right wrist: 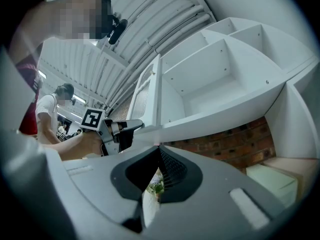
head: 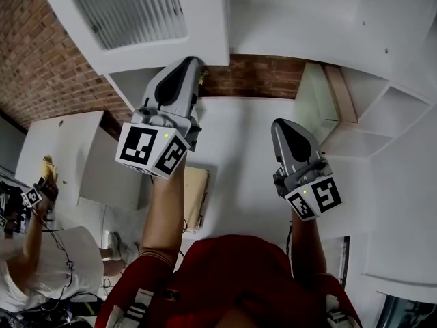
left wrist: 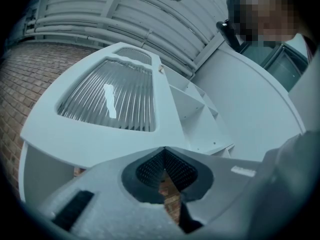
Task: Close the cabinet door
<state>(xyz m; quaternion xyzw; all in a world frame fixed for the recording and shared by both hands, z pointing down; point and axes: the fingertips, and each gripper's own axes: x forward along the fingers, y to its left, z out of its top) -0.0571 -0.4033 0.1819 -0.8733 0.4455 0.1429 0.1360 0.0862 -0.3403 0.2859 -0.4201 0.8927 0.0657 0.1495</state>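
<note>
The white cabinet door (head: 136,19) with a ribbed glass panel stands swung open at the upper left. It also fills the left gripper view (left wrist: 115,99) and shows edge-on in the right gripper view (right wrist: 150,91). The open white shelves of the cabinet (head: 355,135) lie to the right (left wrist: 195,109) (right wrist: 220,74). My left gripper (head: 196,63) (left wrist: 164,150) is shut and empty, its tip just under the door's lower edge; whether it touches I cannot tell. It appears from the side too (right wrist: 136,126). My right gripper (head: 278,124) (right wrist: 159,147) is shut on nothing, raised toward the shelves.
A red brick wall (head: 41,67) runs behind the cabinet. Another person (head: 27,251) stands at the lower left holding a marker-cube gripper (head: 31,197). A pale wooden board (head: 196,197) lies below my left arm. White panels (head: 61,142) stand at left.
</note>
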